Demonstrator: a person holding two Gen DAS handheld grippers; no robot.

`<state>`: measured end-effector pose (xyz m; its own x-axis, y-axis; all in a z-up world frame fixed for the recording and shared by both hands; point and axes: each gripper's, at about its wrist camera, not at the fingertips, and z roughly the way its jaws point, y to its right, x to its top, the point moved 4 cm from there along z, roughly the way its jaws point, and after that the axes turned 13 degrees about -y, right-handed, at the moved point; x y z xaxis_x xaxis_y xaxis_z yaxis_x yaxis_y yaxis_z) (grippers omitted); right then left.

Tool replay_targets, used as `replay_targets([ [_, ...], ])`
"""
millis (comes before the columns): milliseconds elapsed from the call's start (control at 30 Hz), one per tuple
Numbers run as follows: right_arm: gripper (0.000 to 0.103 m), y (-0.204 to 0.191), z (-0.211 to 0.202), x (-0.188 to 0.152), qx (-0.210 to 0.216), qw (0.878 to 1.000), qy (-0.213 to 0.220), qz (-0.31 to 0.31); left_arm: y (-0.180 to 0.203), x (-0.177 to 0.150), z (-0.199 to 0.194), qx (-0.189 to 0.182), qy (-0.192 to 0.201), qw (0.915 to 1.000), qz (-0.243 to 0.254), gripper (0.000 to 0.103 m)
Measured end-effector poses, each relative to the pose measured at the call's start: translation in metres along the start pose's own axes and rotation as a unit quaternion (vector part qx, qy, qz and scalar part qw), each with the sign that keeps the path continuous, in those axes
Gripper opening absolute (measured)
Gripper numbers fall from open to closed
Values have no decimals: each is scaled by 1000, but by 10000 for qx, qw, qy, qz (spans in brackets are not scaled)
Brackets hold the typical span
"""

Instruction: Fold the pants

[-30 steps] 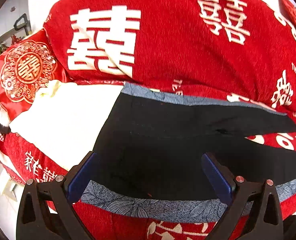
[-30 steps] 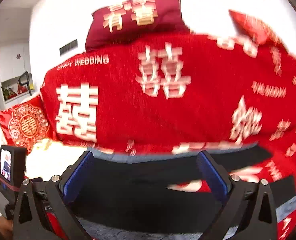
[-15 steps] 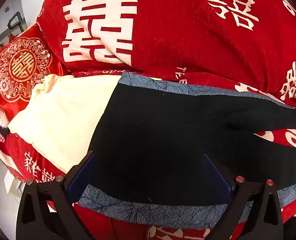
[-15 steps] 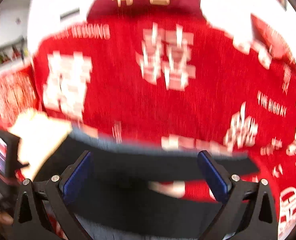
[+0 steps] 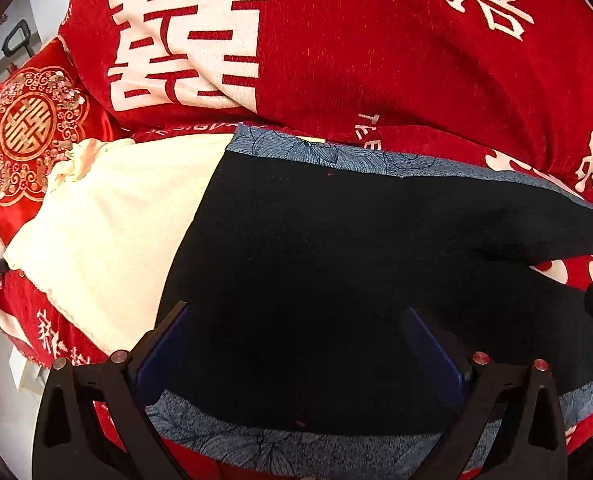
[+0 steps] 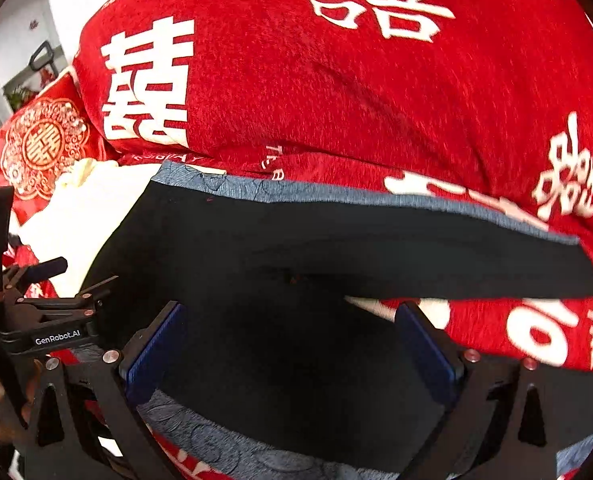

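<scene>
While the black pants (image 5: 336, 280) are spread flat on a red wedding-print sofa (image 5: 376, 60), the left gripper (image 5: 296, 344) and right gripper (image 6: 292, 340) are held above them, fingers parted and empty.

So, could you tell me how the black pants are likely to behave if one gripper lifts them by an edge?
The black pants would probably droop: they lie flat and limp, following the red blanket. They look thin, so likely light. The plush blanket may drag on them somewhat.
</scene>
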<state>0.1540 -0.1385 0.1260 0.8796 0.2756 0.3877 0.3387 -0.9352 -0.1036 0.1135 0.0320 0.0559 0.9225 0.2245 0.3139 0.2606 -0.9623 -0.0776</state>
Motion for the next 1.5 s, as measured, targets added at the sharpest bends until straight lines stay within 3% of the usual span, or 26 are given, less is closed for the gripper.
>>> replay_targets([
  [333, 103, -22, 47, 30, 78, 9970, -368, -674, 5, 26, 26, 42, -110, 9998, 150, 103],
  [700, 103, -21, 99, 96, 457, 9848, -713, -1519, 3, 59, 61, 7, -299, 9993, 230, 103],
  [1000, 103, -44, 131, 120, 434, 9588, -845, -2677, 8, 76, 78, -83, -374, 9989, 266, 103],
  [1300, 103, -46, 176, 138, 1011, 9372, -1217, -3107, 3, 89, 92, -112, -422, 9987, 250, 103],
  [1500, 103, -50, 221, 155, 1073, 9269, -1550, -3246, 0, 95, 103, -116, -503, 9984, 245, 103],
])
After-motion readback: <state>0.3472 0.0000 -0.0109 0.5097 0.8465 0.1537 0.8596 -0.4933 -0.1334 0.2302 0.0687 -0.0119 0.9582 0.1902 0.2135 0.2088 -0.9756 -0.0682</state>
